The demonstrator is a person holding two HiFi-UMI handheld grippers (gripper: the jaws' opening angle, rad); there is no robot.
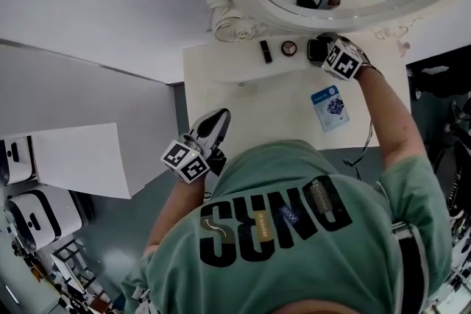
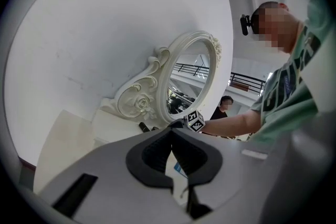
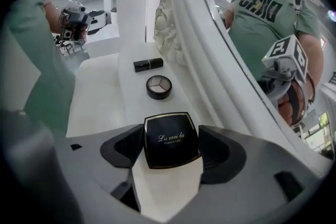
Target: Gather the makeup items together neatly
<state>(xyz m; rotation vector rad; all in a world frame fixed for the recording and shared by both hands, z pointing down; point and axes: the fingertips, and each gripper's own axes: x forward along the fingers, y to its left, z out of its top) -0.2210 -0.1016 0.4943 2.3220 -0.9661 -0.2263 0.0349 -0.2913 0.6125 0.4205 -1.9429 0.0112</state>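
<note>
A black square powder compact [image 3: 171, 139] lies on the white dressing table [image 1: 250, 95] at the mirror's base. My right gripper [image 3: 171, 148] is shut on it, a pad against each side. Just beyond it sit a round eyeshadow pot [image 3: 158, 86] and a black lipstick tube [image 3: 148, 64], in a row along the mirror frame. In the head view the row runs lipstick [image 1: 266, 51], eyeshadow [image 1: 288, 48], compact [image 1: 316, 50], with the right gripper [image 1: 325, 49] over the compact. My left gripper [image 1: 219, 118] hangs shut and empty off the table's near left edge.
An ornate white oval mirror [image 1: 235, 22] stands at the back of the table and crowds the right gripper's side. A blue and white packet [image 1: 330, 107] lies on the table's near right part. The person's green-shirted torso covers the front edge.
</note>
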